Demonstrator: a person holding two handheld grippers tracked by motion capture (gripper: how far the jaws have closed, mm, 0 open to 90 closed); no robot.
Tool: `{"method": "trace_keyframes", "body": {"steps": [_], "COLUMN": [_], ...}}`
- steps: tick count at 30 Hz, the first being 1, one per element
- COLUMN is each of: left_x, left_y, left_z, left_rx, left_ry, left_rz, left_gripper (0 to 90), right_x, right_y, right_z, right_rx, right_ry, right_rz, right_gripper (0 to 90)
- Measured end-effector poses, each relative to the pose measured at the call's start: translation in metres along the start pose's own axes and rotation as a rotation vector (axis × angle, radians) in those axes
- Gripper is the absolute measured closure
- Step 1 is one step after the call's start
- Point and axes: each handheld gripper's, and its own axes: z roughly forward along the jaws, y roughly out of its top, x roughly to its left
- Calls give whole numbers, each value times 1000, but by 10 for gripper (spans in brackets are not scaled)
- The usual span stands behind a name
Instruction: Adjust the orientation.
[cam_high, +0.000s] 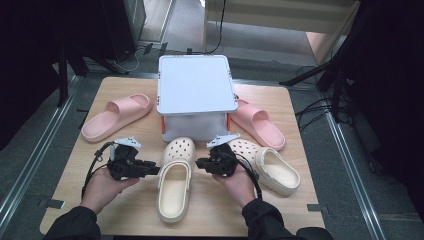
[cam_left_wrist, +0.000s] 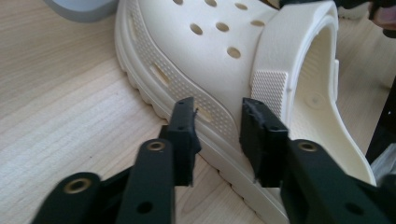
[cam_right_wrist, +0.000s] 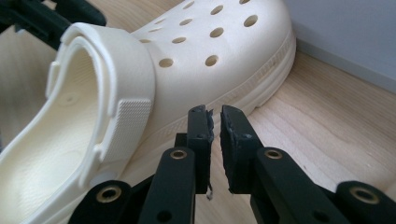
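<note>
While our left gripper (cam_high: 154, 170) jaws stand spread and right gripper (cam_high: 200, 162) jaws nearly together, the cream perforated foam clog (cam_high: 176, 177) lies lengthwise between us.

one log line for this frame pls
left gripper: open, at cream clog side | right gripper: nearly shut, empty, at opposite side | clog: flat on table

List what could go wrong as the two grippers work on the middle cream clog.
The left gripper stands open at the clog sidewall, nothing pinched; a shallow bite on that sloped side may slip. The right gripper is nearly closed beside the sole, so it might only push the clog toward the second clog or the box.
</note>
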Motion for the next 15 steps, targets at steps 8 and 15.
{"method": "trace_keyframes", "body": {"steps": [8,15], "left_x": [1,-3], "left_y": [6,7], "left_z": [-4,-9], "left_rx": [-21,-33], "left_ry": [-5,-1], "left_rz": [17,47], "left_gripper": [470,411], "right_x": [-6,-13], "right_y": [-7,-21], "right_z": [-27,-58], "right_rx": [-17,-27], "right_ry": [11,-7], "right_rz": [13,-7], "right_gripper": [706,657]}}
